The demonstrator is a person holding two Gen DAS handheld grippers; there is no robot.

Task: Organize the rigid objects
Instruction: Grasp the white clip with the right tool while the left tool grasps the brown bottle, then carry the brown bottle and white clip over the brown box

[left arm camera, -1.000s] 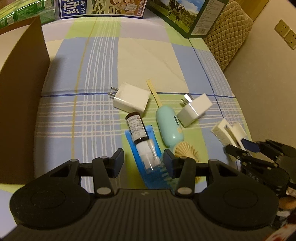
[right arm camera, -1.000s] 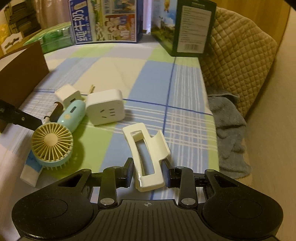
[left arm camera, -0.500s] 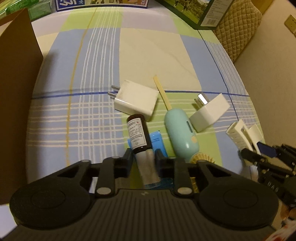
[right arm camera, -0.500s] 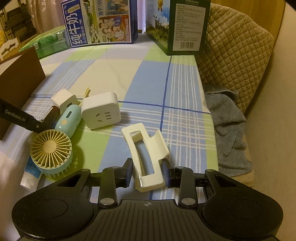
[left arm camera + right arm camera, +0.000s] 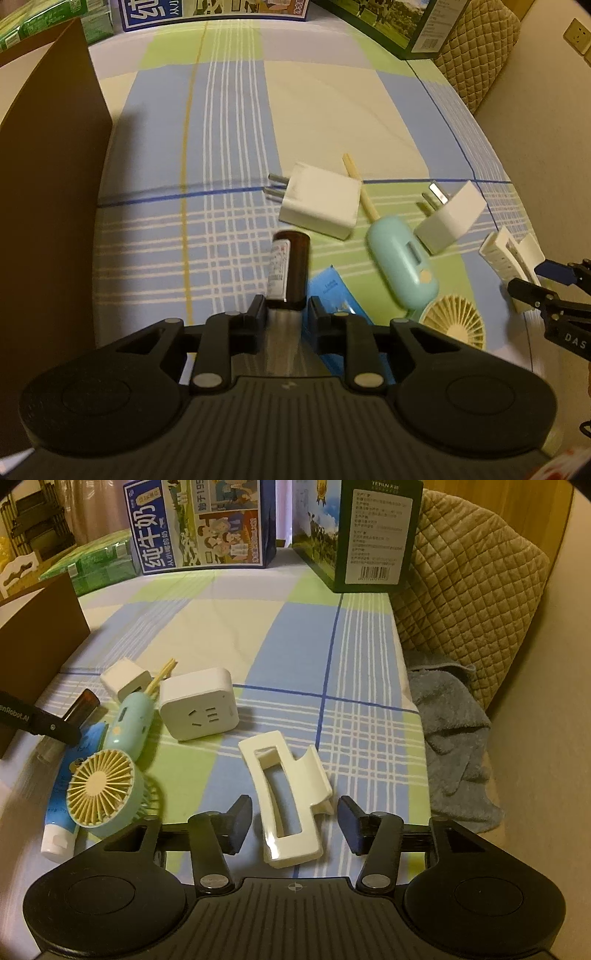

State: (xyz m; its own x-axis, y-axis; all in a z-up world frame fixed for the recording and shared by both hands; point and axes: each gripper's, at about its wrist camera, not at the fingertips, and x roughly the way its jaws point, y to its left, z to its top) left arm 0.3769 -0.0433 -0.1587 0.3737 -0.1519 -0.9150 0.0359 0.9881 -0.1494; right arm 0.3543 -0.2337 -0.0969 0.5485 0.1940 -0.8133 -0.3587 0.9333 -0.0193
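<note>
My left gripper (image 5: 286,308) is shut on a brown medicine bottle (image 5: 290,267) with a clear cap, lifted off the checked cloth. My right gripper (image 5: 293,821) is open around a cream hair claw clip (image 5: 286,797) that lies on the cloth between its fingers. A mint hand fan (image 5: 110,771), a white socket adapter (image 5: 199,709), a white plug charger (image 5: 321,205), a blue tube (image 5: 336,295) and a wooden stick (image 5: 360,188) lie between the two grippers.
A brown cardboard box wall (image 5: 48,184) stands at the left. Milk cartons (image 5: 207,524) and a dark green box (image 5: 373,531) stand at the back. A quilted cushion (image 5: 472,583) and a grey towel (image 5: 454,731) lie beyond the right edge.
My left gripper closed on the bottle and lifted it off the blue tube. My right gripper opened, letting go of the claw clip, which now rests on the cloth.
</note>
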